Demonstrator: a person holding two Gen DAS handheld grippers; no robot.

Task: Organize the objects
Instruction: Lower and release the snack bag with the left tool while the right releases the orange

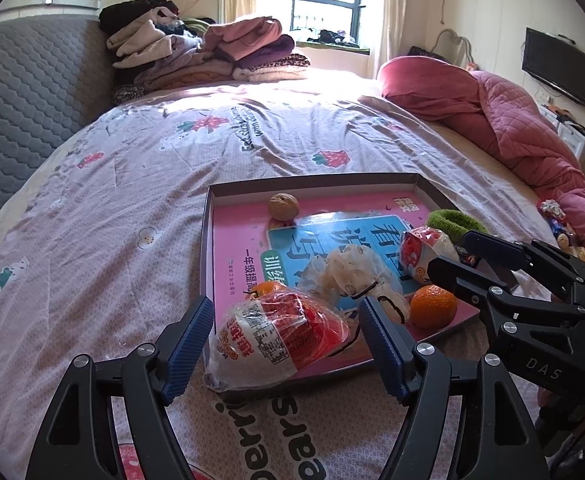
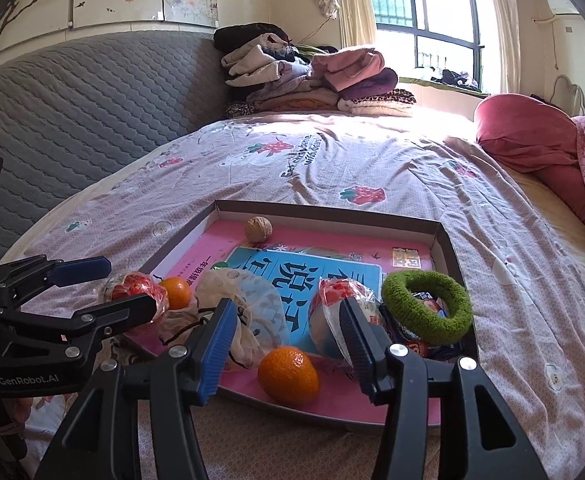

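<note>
Cardboard tray: shallow dark-walled box lid (image 1: 426,188) on the bed, with a pink and blue book cover lining its floor (image 2: 292,248); this is where your things sit.
Near packet: red and white plastic-wrapped snack (image 1: 280,336) lies at the tray's near left corner, hanging over the front wall.
Your left gripper: (image 1: 282,344) fingers spread wide on either side of that packet, blue pads (image 1: 190,344) clear of the wrap; nothing is grasped.
Second packet: a like red and white wrapped snack (image 2: 332,316) sits at the tray's right side, just beside the green ring.
Your right gripper: (image 2: 288,344) fingers released; the right pad stands in front of this packet, but you cannot tell if it touches.
Oranges: one small mandarin (image 2: 288,376) lies near the front wall between your right fingers; another (image 2: 176,292) sits at the left, behind the near packet.
Middle: crumpled whitish mesh bag with black cord (image 2: 236,312).
Right side: fuzzy green fabric ring (image 2: 428,308) resting on blue wrappers.
Far end: brown walnut (image 1: 283,207), well apart from the rest.
Bed: pink strawberry-print quilt (image 1: 132,200) carries the tray.
</note>
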